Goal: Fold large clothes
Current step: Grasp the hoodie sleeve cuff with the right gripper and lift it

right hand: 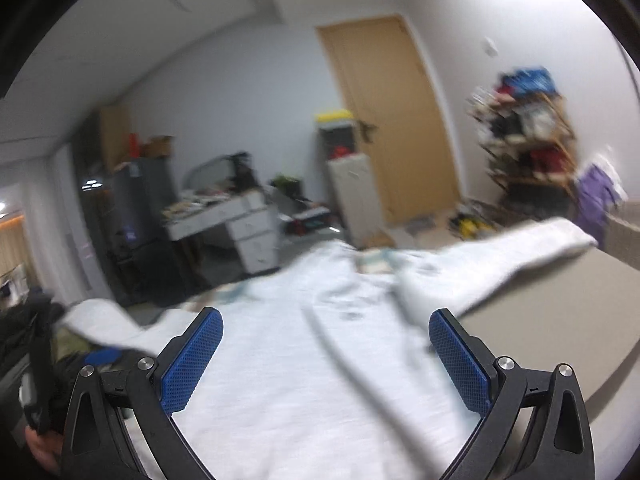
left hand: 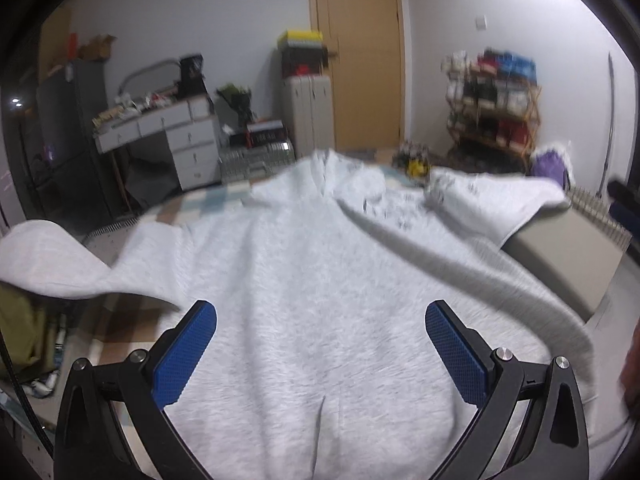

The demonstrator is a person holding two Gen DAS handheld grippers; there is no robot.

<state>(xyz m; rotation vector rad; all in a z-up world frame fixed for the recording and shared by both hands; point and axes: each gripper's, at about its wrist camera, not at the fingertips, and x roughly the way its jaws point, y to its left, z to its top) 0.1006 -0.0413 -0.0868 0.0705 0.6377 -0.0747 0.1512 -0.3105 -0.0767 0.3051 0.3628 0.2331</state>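
Observation:
A large light grey sweatshirt [left hand: 304, 280] lies spread flat on a bed, its neck end away from me and one sleeve out to each side. Its left sleeve [left hand: 44, 256] hangs over the bed's left edge, and its right sleeve [left hand: 504, 204] reaches toward a beige bench. A long fold ridge runs diagonally across the right half. My left gripper [left hand: 320, 312] hovers open over the near hem, blue pads wide apart, holding nothing. The right wrist view is blurred; there the same sweatshirt [right hand: 320, 360] lies under my right gripper [right hand: 325, 318], also open and empty.
A checked bedcover [left hand: 200, 204] shows beyond the garment. A beige bench [left hand: 568, 252] stands at the bed's right side. Farther back are a white desk with drawers [left hand: 176, 136], a wooden door [left hand: 360, 52], a cluttered shelf rack [left hand: 496, 100] and things on the floor. A hand [right hand: 40, 448] shows at lower left.

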